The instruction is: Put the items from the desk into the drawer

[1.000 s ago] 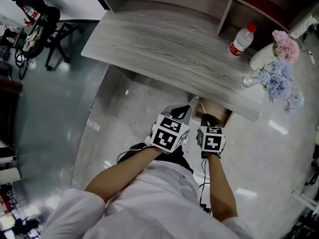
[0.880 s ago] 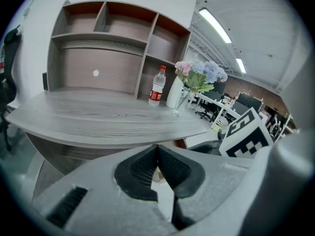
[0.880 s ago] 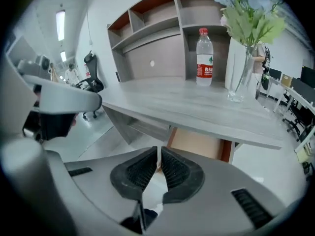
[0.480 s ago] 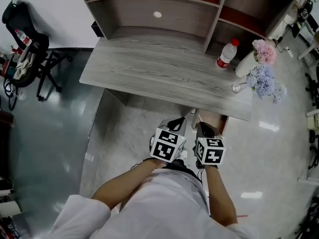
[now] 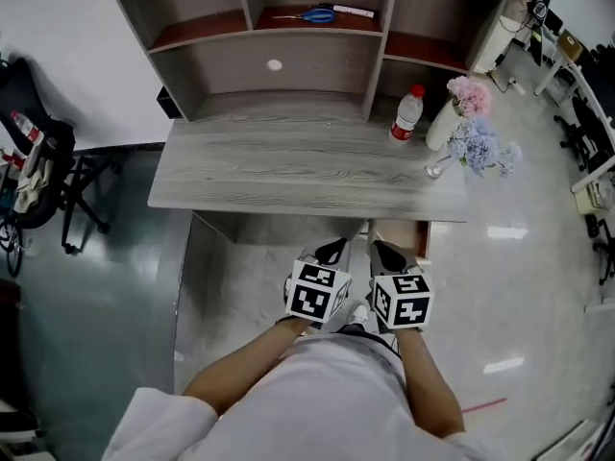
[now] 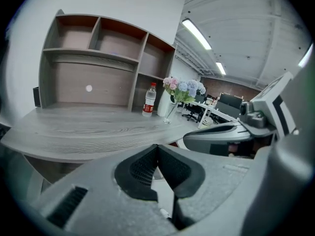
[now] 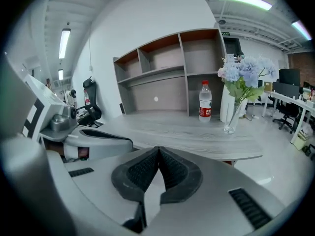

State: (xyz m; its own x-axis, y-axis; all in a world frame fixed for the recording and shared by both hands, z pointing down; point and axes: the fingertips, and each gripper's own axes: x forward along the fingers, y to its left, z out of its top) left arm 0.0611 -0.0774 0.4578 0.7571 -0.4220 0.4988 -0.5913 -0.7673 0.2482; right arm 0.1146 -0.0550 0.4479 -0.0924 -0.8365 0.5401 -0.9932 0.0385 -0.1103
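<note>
**Q:** State of the tools?

**A:** Your left gripper (image 5: 331, 252) and right gripper (image 5: 388, 254) each have their jaws pressed together with nothing between them. They sit side by side at lower centre of the head view, just below the desk's (image 5: 288, 166) near edge.

**Q:** Where are the things to move?

**A:** The water bottle (image 5: 406, 115) stands upright at the right of the desk, near its back edge. The flowers (image 5: 478, 142) are just to its right. Both are well apart from your grippers, up and to the right in the frame.

**Q:** Which gripper goes?

**A:** The right one is nearer, so it is probably the one to use. The bottle's long axis is vertical, so you likely open the jaws and come at it from the side.

**Q:** And the drawer?

**A:** The brown opening (image 5: 420, 237) under the desk's right end looks like it. It lies just above your right gripper.
</note>
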